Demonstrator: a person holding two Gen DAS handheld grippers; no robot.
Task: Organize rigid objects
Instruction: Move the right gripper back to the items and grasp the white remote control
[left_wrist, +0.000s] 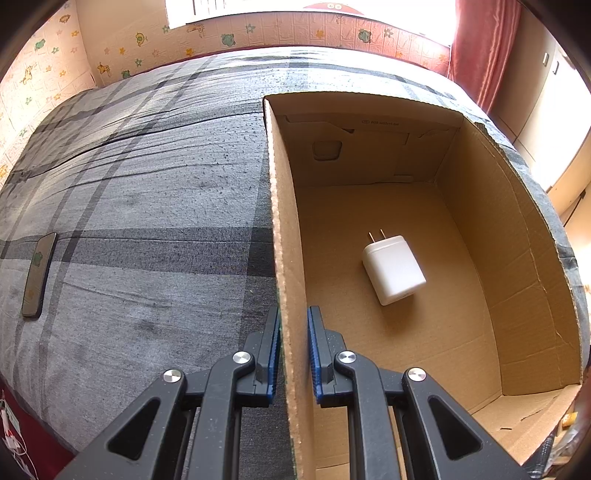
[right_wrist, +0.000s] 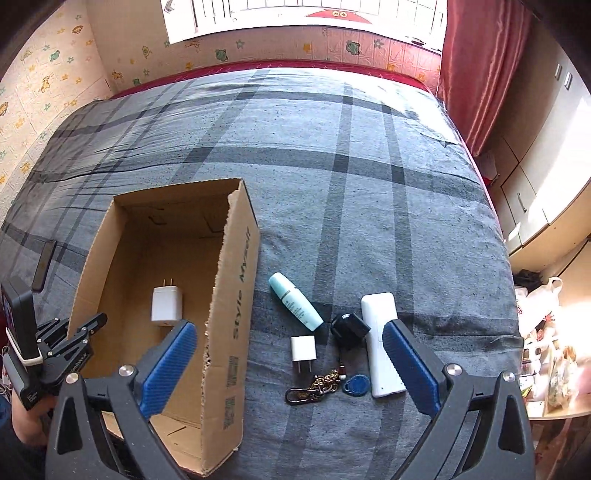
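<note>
An open cardboard box (left_wrist: 288, 221) lies on the plaid bed, and a white charger (left_wrist: 393, 269) rests on its floor. My left gripper (left_wrist: 294, 317) is shut on the box's left wall, one blue pad on each side. The right wrist view shows the same box (right_wrist: 236, 280), the charger (right_wrist: 167, 304) and the left gripper (right_wrist: 85, 328) at its wall. Right of the box lie a teal tube (right_wrist: 295, 301), a small white plug (right_wrist: 303, 349), a black object (right_wrist: 349, 328), a long white bar (right_wrist: 380, 354) and a keychain (right_wrist: 325, 382) with a blue fob (right_wrist: 356, 386). My right gripper (right_wrist: 290, 328) hangs above them, open wide and holding nothing.
A dark phone (left_wrist: 38, 275) lies on the bed left of the box. The grey plaid cover (right_wrist: 369, 184) stretches to the wall and window behind. A red curtain (right_wrist: 480, 74), cabinets and bags (right_wrist: 543, 306) stand past the bed's right edge.
</note>
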